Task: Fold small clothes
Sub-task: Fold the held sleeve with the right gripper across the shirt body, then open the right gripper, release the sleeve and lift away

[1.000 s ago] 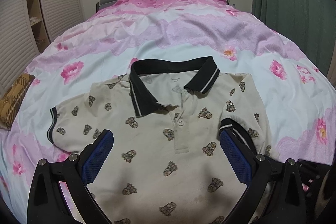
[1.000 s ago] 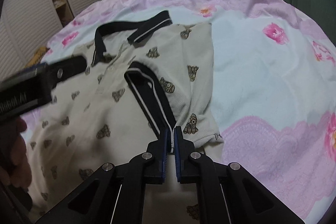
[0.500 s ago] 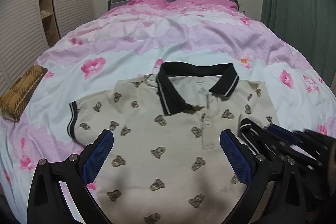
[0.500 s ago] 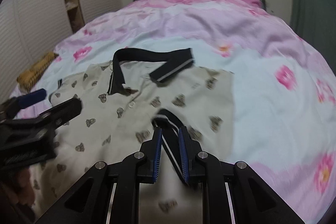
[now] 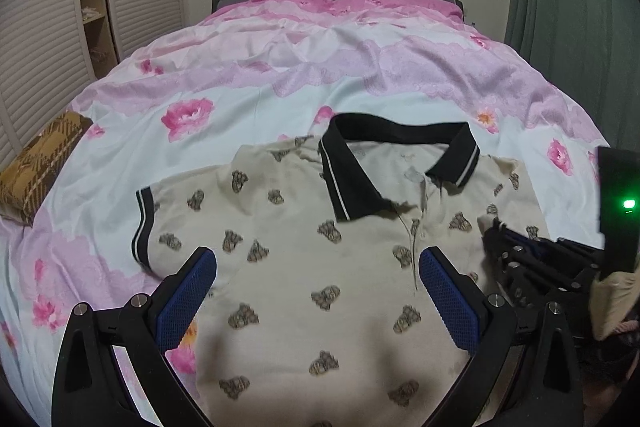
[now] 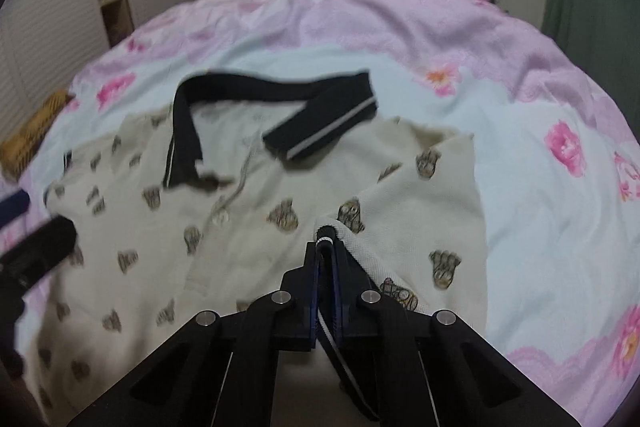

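Left cam: the left gripper [image 5: 318, 301] hangs spread wide over the polo shirt [image 5: 320, 267], which lies flat on the floral bedspread [image 5: 280, 75] with lots of bare bed past its collar. Right cam: the right gripper [image 6: 326, 263] is clamped on the sleeve cuff [image 6: 326, 229], open bedspread [image 6: 540, 227] rightward; the neck label's too blurry to read.

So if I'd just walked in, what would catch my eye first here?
Probably the beige polo shirt with its black collar, spread face up on the pink flowered bedspread. Next, the right gripper, shut on the shirt's striped sleeve and folding it over the chest. The left gripper hangs open above the shirt's lower half, holding nothing.
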